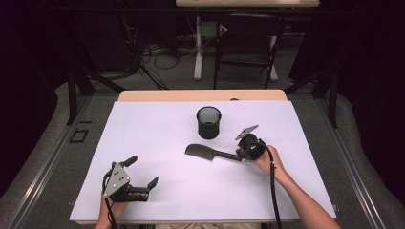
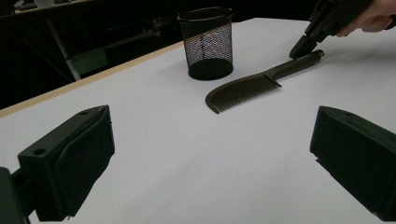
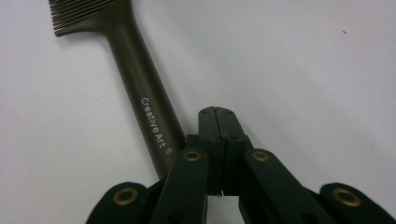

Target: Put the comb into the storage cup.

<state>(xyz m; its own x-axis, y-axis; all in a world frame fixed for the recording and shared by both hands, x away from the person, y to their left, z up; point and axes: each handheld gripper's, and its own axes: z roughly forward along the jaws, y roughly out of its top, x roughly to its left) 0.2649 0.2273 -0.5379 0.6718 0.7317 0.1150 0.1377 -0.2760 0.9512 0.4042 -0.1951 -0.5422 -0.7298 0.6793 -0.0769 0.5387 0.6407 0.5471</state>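
A dark brown comb (image 1: 205, 152) (image 2: 247, 88) lies flat on the white tabletop, teeth end toward the left, handle (image 3: 140, 88) toward the right. My right gripper (image 1: 237, 156) (image 3: 215, 114) is shut, its jaws pressed together with nothing between them. Its tip sits just beside the end of the comb's handle and also appears in the left gripper view (image 2: 299, 49). My left gripper (image 1: 142, 171) (image 2: 210, 158) rests near the front left of the table, wide open and empty, facing the comb from a distance.
A black mesh cup (image 1: 208, 122) (image 2: 207, 42) stands upright behind the comb, near the table's middle. The white sheet (image 1: 157, 129) covers the table, with a wooden edge at the back. A chair and cables stand beyond the table.
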